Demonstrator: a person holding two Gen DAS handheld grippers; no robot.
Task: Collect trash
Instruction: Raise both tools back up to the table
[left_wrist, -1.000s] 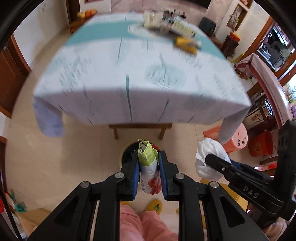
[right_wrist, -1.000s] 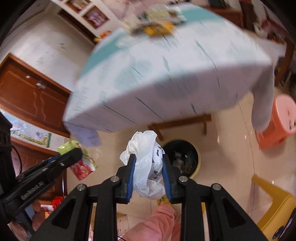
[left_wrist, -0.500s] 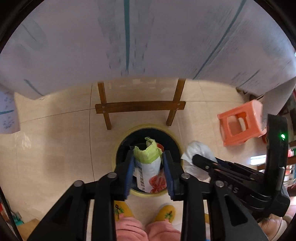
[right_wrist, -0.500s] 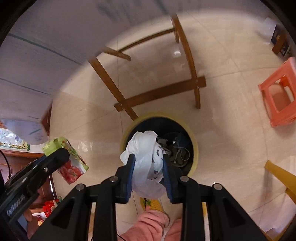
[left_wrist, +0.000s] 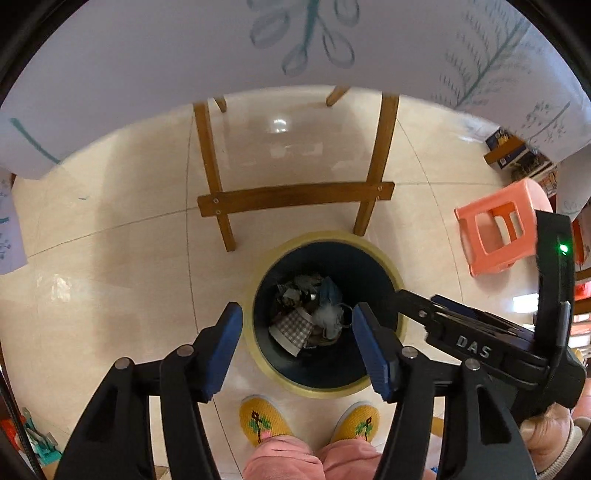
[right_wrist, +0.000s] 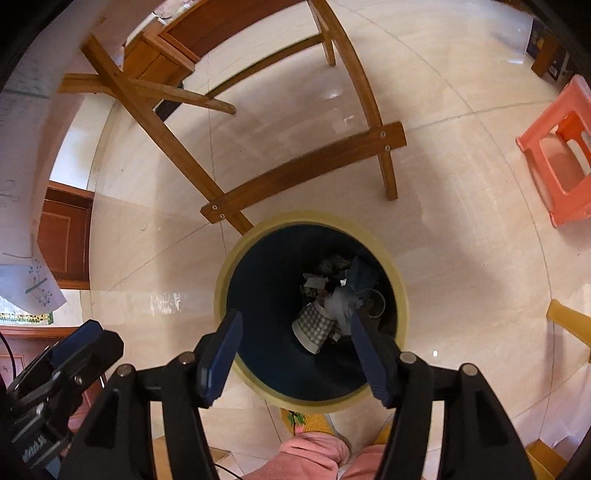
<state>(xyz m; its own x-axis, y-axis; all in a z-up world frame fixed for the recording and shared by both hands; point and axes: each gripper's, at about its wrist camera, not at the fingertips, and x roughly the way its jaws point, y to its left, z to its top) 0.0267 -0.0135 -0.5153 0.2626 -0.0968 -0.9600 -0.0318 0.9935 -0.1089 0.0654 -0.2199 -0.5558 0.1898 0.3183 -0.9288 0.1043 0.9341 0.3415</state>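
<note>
A round bin (left_wrist: 321, 391) with a yellow rim and dark inside stands on the tiled floor; the right wrist view shows the bin (right_wrist: 314, 218) from above too. In it lie a checked paper cup (left_wrist: 295, 328), a pale crumpled piece (right_wrist: 341, 302) and other scraps. My left gripper (left_wrist: 295, 314) hangs over the bin's near edge, jaws opening, nothing between them. My right gripper (right_wrist: 293, 319) hangs beside it over the same bin, jaws opening and empty too. Each gripper shows in the other's view: right gripper (left_wrist: 461, 332), left gripper (right_wrist: 88, 339).
Wooden table legs with a cross brace (left_wrist: 295, 199) stand just behind the bin, under a hanging white tablecloth (left_wrist: 295, 44). An orange plastic stool (left_wrist: 498, 229) sits to the right. A person's yellow slippers (left_wrist: 258, 417) and pink trouser legs are right before the bin.
Both grippers dropped from table height to just above the bin. The left jaws let go of a green and red snack bag, the right jaws of a white plastic bag.
</note>
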